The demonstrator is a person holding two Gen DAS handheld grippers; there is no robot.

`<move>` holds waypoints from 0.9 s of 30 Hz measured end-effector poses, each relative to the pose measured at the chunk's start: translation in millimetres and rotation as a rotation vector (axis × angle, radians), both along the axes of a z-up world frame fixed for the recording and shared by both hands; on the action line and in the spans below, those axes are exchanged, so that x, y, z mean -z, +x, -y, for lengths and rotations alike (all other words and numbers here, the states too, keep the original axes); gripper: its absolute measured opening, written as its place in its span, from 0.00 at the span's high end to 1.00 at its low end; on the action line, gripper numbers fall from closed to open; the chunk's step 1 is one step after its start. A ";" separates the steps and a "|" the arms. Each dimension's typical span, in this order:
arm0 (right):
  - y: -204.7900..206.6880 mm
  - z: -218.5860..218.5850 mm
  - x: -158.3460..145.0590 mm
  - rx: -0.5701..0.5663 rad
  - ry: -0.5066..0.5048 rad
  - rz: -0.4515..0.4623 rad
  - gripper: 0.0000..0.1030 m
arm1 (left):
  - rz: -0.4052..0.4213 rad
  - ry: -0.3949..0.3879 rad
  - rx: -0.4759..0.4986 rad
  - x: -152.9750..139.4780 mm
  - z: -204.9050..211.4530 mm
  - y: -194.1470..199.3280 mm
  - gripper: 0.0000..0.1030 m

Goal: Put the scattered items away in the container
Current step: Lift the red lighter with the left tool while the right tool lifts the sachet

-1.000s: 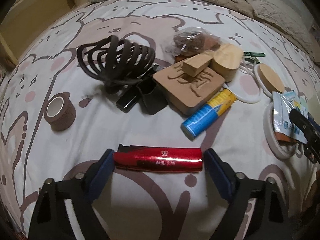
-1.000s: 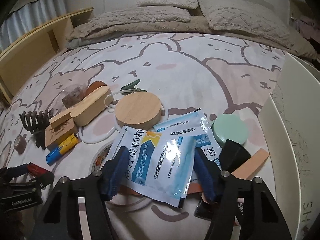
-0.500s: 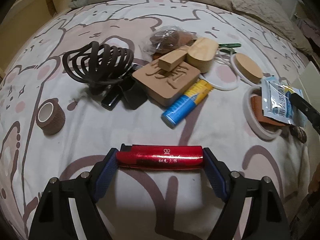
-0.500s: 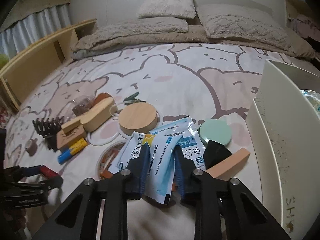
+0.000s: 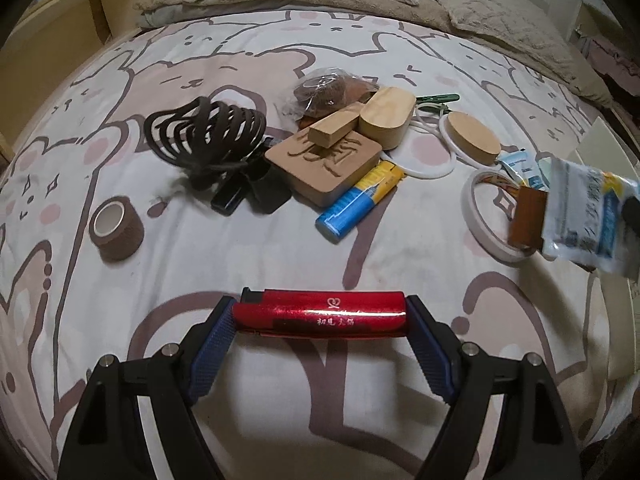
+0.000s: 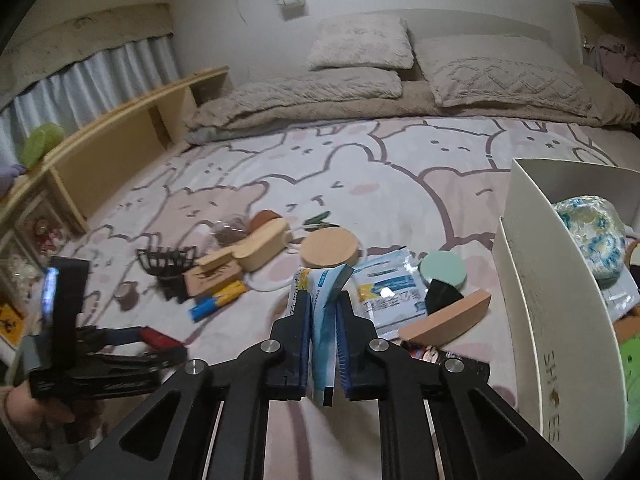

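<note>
- the left gripper [image 5: 320,322] is clamped end to end on a glossy red metallic lighter with a black cap [image 5: 320,314], one blue ribbed pad at each end, held just above the bear-print bed cover [image 5: 280,240].
- the right gripper [image 6: 323,320] has just been closing and now pinches a white and blue foil sachet [image 6: 322,320], folded upright between its pads and lifted clear of the cover; a second, flat white and blue sachet [image 6: 394,290] lies behind it.
- the white open-topped box with grey lettering on its side [image 6: 532,280] stands at the right, near the right gripper, and already holds a blue and white patterned bundle [image 6: 592,232].
- step in hand, as i judge it: carry both items over the box wall and let go inside.
- to do it well, bring the sachet above the near wall before crossing (its floppy lower edge could catch on the rim), then release low over a free spot beside the bundle.
- the lighter is gripped only at its ends, so keep it level and avoid sudden turns; a slip would drop it back on the cover.
- still scattered: a dark brown claw hair clip [image 5: 208,136], a brown tape roll [image 5: 116,226], a carved square wooden block [image 5: 324,164], a blue and yellow tube [image 5: 358,204] and a round wooden lid [image 5: 474,146].
</note>
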State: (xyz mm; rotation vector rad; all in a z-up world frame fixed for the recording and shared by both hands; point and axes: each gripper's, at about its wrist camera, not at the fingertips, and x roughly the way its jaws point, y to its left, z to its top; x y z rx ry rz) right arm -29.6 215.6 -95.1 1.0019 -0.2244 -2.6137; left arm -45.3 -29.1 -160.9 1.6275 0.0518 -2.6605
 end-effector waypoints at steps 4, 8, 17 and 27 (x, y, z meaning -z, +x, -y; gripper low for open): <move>21.5 -4.3 -6.4 -0.029 -0.067 0.010 0.88 | -0.019 -0.002 -0.006 -5.5 1.9 8.5 0.20; 46.0 -9.2 -11.6 -0.069 -0.161 0.037 0.88 | -0.040 -0.002 -0.010 -11.4 5.3 18.8 0.20; 77.7 -6.1 -6.4 -0.201 -0.377 0.202 0.88 | -0.057 0.038 -0.047 -17.3 22.5 41.9 0.20; 47.2 -0.1 32.8 -0.129 -0.127 0.298 0.88 | -0.045 0.031 -0.043 -12.8 21.5 42.8 0.20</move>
